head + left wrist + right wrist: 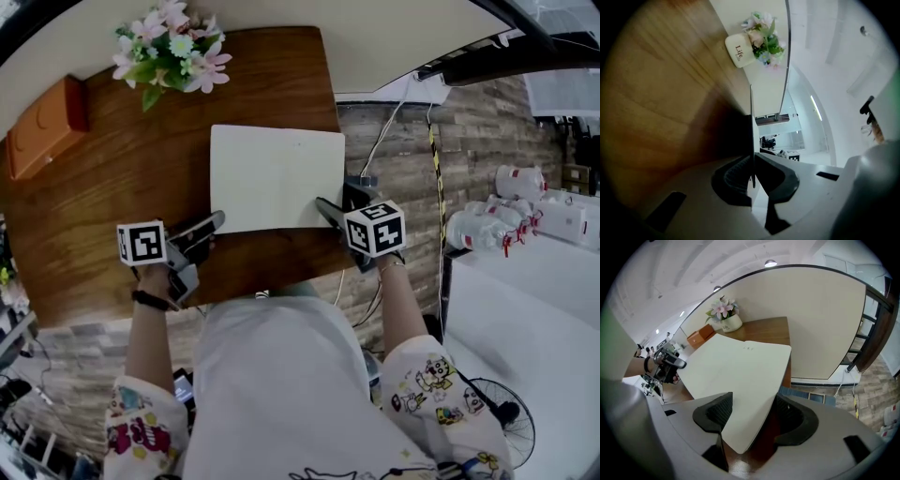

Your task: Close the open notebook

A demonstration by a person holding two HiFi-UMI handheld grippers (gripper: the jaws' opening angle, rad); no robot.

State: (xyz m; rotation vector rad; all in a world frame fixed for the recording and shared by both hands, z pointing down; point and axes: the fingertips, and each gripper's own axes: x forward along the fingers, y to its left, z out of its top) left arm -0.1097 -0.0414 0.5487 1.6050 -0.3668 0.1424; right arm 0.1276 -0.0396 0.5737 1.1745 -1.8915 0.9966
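The left gripper [216, 220] has its jaws pinched shut on the thin near-left edge of the notebook [277, 178], probably to fold it over. The right gripper [325, 206] holds nothing, its jaws wide apart astride the near-right corner on the worktop [103, 216], likely as a steadying guard.

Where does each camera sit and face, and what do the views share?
Head view: on the head, facing steeply down at the notebook; forearms and torso show.
Left gripper view: on the left gripper, facing the flowers; its jaws pinch the notebook.
Right gripper view: on the right gripper, facing across the notebook; its open jaws show.
All share notebook and flowers.
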